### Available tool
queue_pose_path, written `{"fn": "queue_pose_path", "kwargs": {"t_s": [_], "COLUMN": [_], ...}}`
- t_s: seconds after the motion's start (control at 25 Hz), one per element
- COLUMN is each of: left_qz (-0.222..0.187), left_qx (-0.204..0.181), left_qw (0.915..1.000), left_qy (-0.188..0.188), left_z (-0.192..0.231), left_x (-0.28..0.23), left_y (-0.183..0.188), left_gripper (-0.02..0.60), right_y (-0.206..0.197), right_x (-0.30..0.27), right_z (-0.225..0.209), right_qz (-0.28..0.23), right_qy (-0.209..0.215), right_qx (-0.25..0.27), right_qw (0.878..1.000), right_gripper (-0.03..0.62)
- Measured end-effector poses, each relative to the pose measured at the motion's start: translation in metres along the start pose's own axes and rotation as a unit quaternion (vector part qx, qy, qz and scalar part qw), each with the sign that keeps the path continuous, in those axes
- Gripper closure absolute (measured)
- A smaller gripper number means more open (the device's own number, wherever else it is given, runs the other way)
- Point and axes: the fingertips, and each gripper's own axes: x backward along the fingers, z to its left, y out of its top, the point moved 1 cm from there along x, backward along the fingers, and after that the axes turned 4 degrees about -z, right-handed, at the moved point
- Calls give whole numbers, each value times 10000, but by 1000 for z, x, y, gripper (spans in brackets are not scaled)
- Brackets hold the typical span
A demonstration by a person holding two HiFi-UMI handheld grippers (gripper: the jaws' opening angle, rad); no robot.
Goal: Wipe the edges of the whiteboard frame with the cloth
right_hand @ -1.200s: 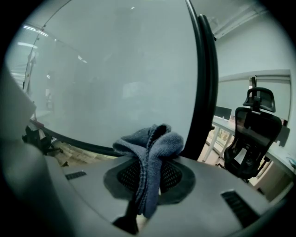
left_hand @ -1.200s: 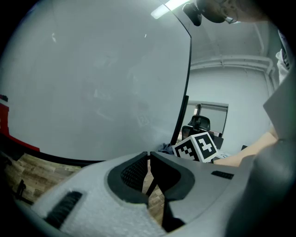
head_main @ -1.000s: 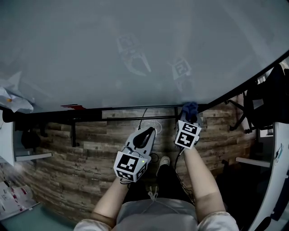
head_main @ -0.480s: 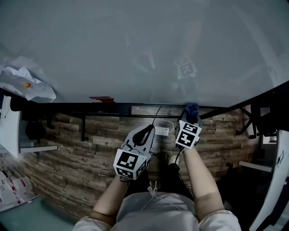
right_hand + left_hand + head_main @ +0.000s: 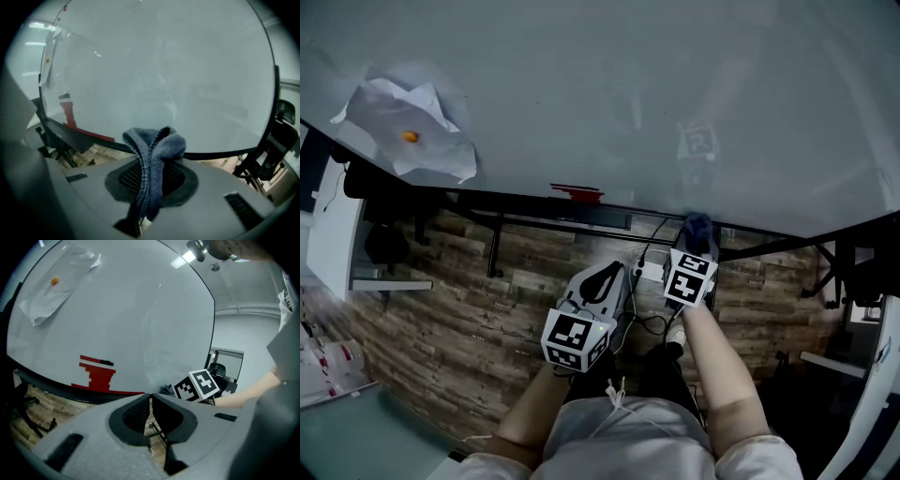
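Right gripper view: right tool (image 5: 151,165) pinches cloth (image 5: 158,142).

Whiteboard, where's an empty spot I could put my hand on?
The whiteboard is bare right of the crumpled paper, above the red mark and the cloth. Lower down it is busier: red mark, then cloth.

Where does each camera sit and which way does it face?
Head view: on the person's head, looking steeply down past the whiteboard to the floor; both arms, left claw and right claw show.
Left gripper view: on the left claw, facing the whiteboard along shut jaws; the right claw and arm show.
Right gripper view: on the right claw, facing the lower frame; jaws pinch the cloth.
Shared: both gripper views show the red marking and paper.
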Motion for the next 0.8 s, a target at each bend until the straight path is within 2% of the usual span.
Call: {"fn": "queue_pose_path", "kwargs": {"t_s": [0.16, 0.44, 0.64, 0.8], "left_qz": [-55, -94, -168, -266], "left_qx": [59, 100, 178, 162], "left_qw": [9998, 9990, 9983, 9977], "left_qy": [166, 430, 527, 609], "left_z": [26, 68, 92, 109], "left_x": [22, 55, 72, 87], "left_y": [2, 7, 10, 21], "left_gripper": [549, 549, 549, 549], "right_y": [11, 20, 26, 34], "right_x": [1, -4, -1, 3], "right_z": [55, 90, 127, 146], "right_qz": [-68, 173, 241, 132], "right_qy": [203, 91, 311, 238], "right_qx": [228, -222, 122, 321], "right_qw": [9995, 9996, 9991, 9991], "right_gripper": [530, 530, 530, 530]}}
